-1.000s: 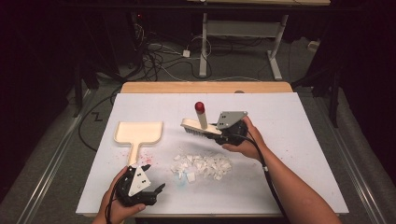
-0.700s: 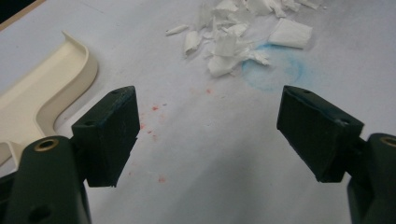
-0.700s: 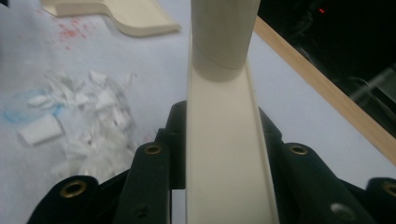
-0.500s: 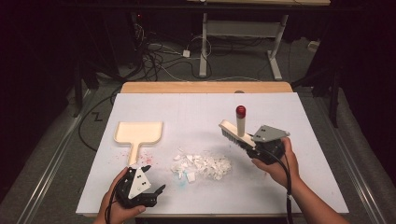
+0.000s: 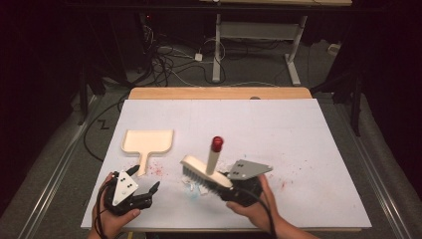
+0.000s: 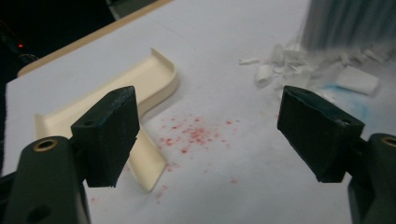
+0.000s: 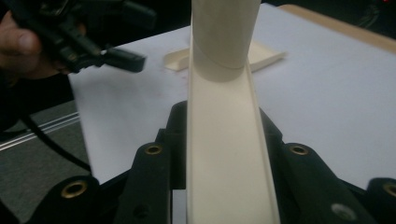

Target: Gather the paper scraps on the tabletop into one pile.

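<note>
Right gripper [image 5: 226,188] clamps brush [image 5: 205,172] over scraps [image 6: 299,65]; left gripper [image 5: 149,191] wide open, empty; dustpan [image 5: 148,141] unfilled.

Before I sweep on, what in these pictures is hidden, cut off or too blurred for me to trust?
- Paper scraps: in the high view the brush covers most of the pile.
- Brush bristles: cut off by the top edge in the left gripper view, and blurred.
- Dustpan: in the right gripper view the brush handle hides its middle.
- Dustpan handle: partly behind the left hand-held gripper in its own view.
</note>
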Demonstrator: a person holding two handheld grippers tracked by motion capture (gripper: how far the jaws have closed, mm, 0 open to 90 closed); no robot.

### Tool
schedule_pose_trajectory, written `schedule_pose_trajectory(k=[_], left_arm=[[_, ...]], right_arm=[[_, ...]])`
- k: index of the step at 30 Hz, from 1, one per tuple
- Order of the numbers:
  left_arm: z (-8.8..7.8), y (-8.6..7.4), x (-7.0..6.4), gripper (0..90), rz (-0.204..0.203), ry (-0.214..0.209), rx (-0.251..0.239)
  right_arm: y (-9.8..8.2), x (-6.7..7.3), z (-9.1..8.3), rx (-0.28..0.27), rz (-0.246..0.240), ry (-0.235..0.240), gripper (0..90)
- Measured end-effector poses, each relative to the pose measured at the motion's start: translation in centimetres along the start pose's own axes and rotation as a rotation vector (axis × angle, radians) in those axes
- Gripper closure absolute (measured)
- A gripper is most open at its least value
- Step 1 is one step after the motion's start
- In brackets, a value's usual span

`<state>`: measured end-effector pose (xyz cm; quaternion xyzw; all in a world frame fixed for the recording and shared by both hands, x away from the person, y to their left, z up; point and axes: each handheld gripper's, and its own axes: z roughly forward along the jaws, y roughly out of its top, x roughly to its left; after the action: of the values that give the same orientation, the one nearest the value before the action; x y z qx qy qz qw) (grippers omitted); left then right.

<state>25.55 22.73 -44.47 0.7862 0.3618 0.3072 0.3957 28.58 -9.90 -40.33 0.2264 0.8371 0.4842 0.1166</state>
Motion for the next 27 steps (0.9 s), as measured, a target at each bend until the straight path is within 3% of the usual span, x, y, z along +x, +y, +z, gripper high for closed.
schedule_pose_trajectory(k=[1, 3, 4, 6, 7, 8, 11, 15, 18, 19, 20, 25, 27], left_arm=[[-0.3, -0.1, 0.5, 19.9, -0.028, 0.009, -0.020], [-0.4, -0.1, 0.7, 19.9, -0.037, 0.012, -0.024], [-0.5, -0.2, 0.8, 19.9, -0.042, 0.014, -0.027], [-0.5, -0.2, 0.8, 20.2, -0.045, 0.007, -0.026], [-0.4, -0.2, 0.8, 20.2, -0.040, 0.003, -0.023], [-0.3, -0.3, 0.7, 20.8, -0.038, -0.004, -0.021], [0.0, -0.2, 0.2, 20.8, -0.016, -0.024, -0.007], [0.5, -0.1, -0.4, 20.8, 0.016, -0.051, 0.014], [0.7, -0.1, -0.8, 20.8, 0.028, -0.069, 0.021], [0.7, -0.1, -0.8, 20.8, 0.028, -0.069, 0.021], [0.8, 0.0, -0.9, 20.8, 0.033, -0.074, 0.025], [1.2, 0.0, -1.3, 20.8, 0.054, -0.095, 0.036], [1.2, 0.0, -1.3, 20.8, 0.057, -0.095, 0.040]], right_arm=[[0.0, 0.6, 0.9, 0.006, 0.006, 0.017, 68.0], [0.1, 1.5, 2.6, 0.020, 0.035, 0.052, 68.0], [0.1, 1.5, 2.6, 0.020, 0.035, 0.052, 68.0], [-0.2, 2.4, 4.7, 0.037, 0.047, 0.043, 68.0], [-0.2, 2.4, 4.7, 0.037, 0.047, 0.043, 68.0], [-0.5, 2.4, 5.8, 0.072, 0.043, 0.039, 68.0], [-1.1, 1.8, 6.4, 0.101, 0.051, -0.003, 68.1], [-1.4, 0.2, 5.8, 0.111, 0.079, -0.056, 68.0], [-1.6, -0.9, 4.5, 0.122, 0.059, -0.117, 68.0], [-1.6, -0.9, 4.5, 0.122, 0.059, -0.117, 68.0], [-1.9, -1.7, 3.5, 0.117, 0.054, -0.145, 68.0], [-2.3, -2.7, 1.2, 0.060, 0.077, -0.123, 68.0], [-2.1, -2.8, -0.8, 0.019, 0.066, -0.123, 67.9]])
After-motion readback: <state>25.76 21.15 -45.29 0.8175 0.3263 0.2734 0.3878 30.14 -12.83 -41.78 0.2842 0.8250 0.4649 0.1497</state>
